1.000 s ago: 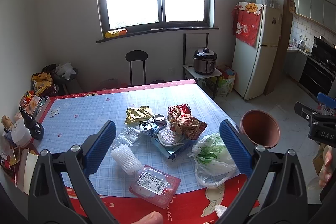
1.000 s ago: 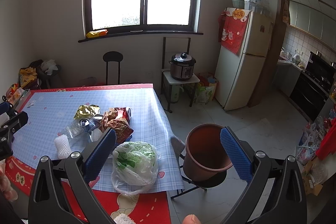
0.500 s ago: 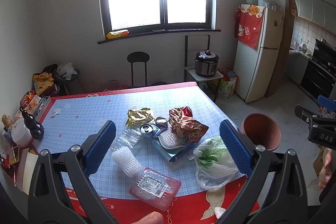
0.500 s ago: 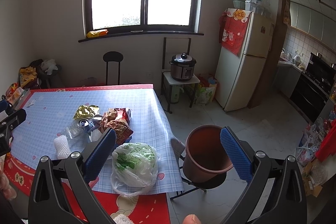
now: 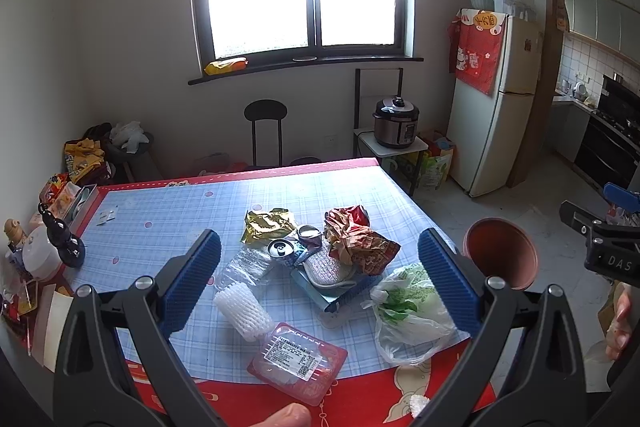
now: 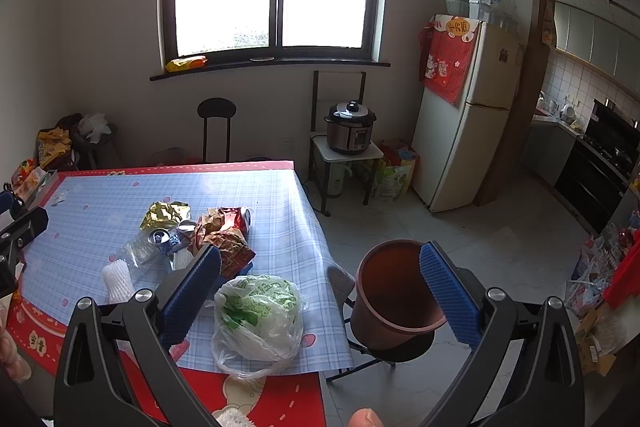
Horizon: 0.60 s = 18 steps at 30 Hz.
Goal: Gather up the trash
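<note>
Trash lies in a heap on the blue checked table [image 5: 160, 227]: a gold wrapper [image 5: 268, 225], a crumpled red-brown bag [image 5: 356, 243], a crushed can [image 5: 280, 249], a white foam net [image 5: 240, 311], a clear meat tray [image 5: 298, 361] and a plastic bag with greens [image 5: 408, 307] [image 6: 258, 315]. A brown bin [image 6: 394, 291] [image 5: 500, 253] stands on a stool right of the table. My left gripper [image 5: 320, 283] hovers open above the heap, holding nothing. My right gripper [image 6: 320, 291] hangs open over the table's right edge, between the greens bag and the bin.
Black bottles [image 5: 62, 241] and clutter line the table's left edge. A black stool [image 5: 266, 113] stands behind the table, a rice cooker [image 5: 396, 123] on a small stand and a fridge [image 5: 496, 99] at the right. Tiled floor lies open beyond the bin.
Both views have drawn back and risen slightly, so the table and the trash sit a little lower and farther. Nothing on the table has moved, and both grippers stay open.
</note>
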Motion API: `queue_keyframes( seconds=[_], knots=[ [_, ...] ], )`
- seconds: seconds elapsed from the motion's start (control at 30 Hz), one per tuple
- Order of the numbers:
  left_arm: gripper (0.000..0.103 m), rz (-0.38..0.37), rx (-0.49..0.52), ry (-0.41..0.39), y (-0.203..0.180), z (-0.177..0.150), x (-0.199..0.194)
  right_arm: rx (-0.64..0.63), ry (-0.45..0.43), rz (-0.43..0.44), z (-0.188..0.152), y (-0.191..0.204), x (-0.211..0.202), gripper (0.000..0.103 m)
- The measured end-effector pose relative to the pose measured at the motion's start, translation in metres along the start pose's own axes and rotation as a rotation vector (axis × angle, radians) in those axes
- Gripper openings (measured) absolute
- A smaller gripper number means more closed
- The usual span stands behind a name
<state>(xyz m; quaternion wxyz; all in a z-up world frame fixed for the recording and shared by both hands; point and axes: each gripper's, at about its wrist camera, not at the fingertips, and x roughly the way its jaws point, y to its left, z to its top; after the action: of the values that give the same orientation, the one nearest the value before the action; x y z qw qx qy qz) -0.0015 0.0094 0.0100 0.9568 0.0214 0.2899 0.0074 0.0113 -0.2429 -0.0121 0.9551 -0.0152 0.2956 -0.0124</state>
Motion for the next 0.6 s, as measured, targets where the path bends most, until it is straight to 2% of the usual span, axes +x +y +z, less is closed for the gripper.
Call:
queue_keyframes(
  seconds=[0.6],
  knots=[
    [0.098,0.007,-0.003,0.002,0.0015,0.0032,0.0064,-0.001,0.002,0.006,0.0042,0.0029,0.0094,0.098]
  ],
)
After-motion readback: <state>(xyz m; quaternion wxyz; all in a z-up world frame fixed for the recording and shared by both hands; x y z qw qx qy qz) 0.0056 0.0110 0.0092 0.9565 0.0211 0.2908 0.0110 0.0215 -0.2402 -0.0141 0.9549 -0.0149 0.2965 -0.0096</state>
